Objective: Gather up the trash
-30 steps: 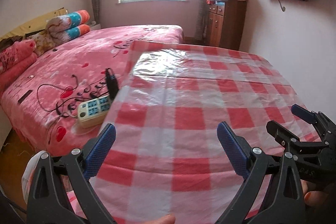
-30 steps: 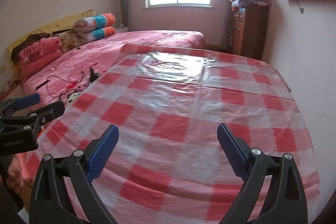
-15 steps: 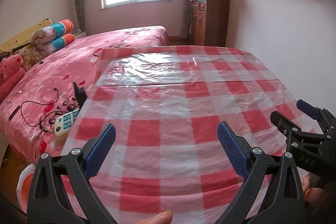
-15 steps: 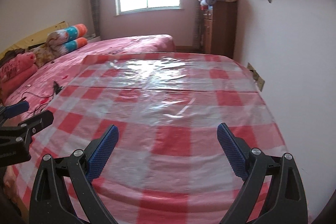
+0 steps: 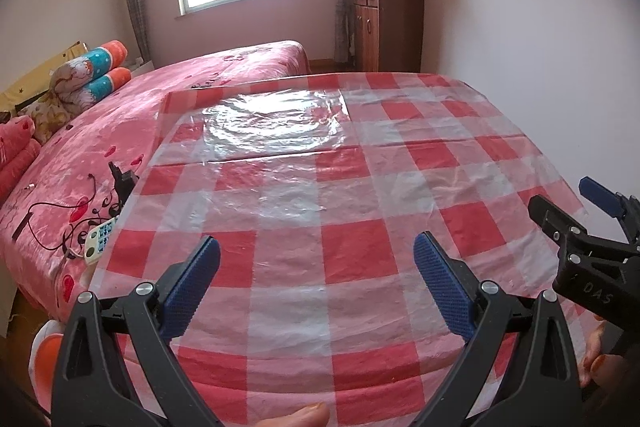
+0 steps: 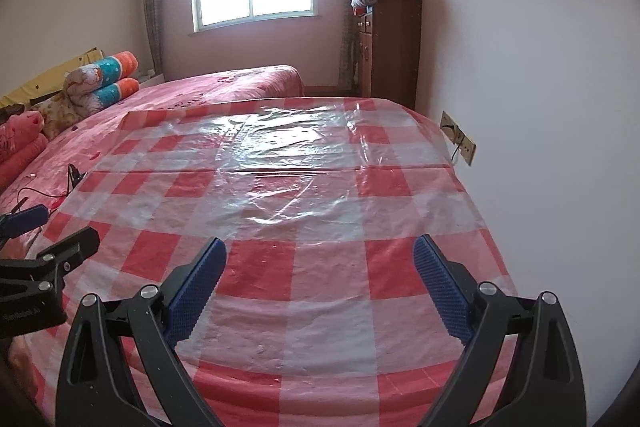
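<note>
A table under a red and white checked plastic cloth point(image 5: 344, 195) fills both views; it also shows in the right wrist view point(image 6: 296, 195). No trash shows on it. My left gripper point(image 5: 316, 283) is open and empty above the near edge of the table. My right gripper point(image 6: 320, 283) is open and empty above the near right part. The right gripper shows at the right edge of the left wrist view point(image 5: 580, 223). The left gripper shows at the left edge of the right wrist view point(image 6: 48, 251).
A bed with a pink cover point(image 5: 80, 155) lies left of the table, with a power strip point(image 5: 100, 239), cables and rolled blankets point(image 5: 92, 79) on it. A wooden cabinet point(image 5: 388, 23) with folded blankets stands at the back. A wall with a socket point(image 6: 460, 139) is on the right.
Both grippers have swung to the right and risen a little, so the table sits more centred and the bed has slid left. Both stay open.
</note>
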A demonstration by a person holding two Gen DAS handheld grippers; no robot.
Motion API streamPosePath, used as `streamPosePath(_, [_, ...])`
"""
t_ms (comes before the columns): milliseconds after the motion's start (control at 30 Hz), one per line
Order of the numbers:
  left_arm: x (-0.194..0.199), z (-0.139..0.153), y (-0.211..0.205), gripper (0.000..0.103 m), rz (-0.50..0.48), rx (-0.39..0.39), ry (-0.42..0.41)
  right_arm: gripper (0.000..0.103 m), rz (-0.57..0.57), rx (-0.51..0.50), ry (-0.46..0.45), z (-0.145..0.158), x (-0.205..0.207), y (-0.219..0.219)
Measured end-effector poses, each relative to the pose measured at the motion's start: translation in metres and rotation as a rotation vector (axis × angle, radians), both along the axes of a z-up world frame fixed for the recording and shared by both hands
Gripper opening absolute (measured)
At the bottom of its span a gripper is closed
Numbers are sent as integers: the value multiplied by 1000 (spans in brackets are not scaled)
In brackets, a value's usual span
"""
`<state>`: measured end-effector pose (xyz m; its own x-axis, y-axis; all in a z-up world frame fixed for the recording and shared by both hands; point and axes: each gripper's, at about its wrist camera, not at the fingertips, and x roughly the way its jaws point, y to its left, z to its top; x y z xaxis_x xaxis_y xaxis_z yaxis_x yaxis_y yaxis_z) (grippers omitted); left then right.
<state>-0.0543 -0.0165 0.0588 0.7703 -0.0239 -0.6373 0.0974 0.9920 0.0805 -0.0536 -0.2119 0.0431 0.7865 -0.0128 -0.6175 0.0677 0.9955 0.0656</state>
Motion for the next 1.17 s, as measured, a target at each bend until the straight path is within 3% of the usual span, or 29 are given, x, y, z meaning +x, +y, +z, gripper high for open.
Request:
streamPosePath(700, [11,-18,-7,98,17,35,10,94,7,-9,37,-7,4,3])
streamPosePath(1000, [28,-34,-3,98,48,13,85,94,29,7,93,-14,13,4])
streamPosePath(1167, [40,-45,-2,98,74,-5,139,95,64,22,178,-25,26,6])
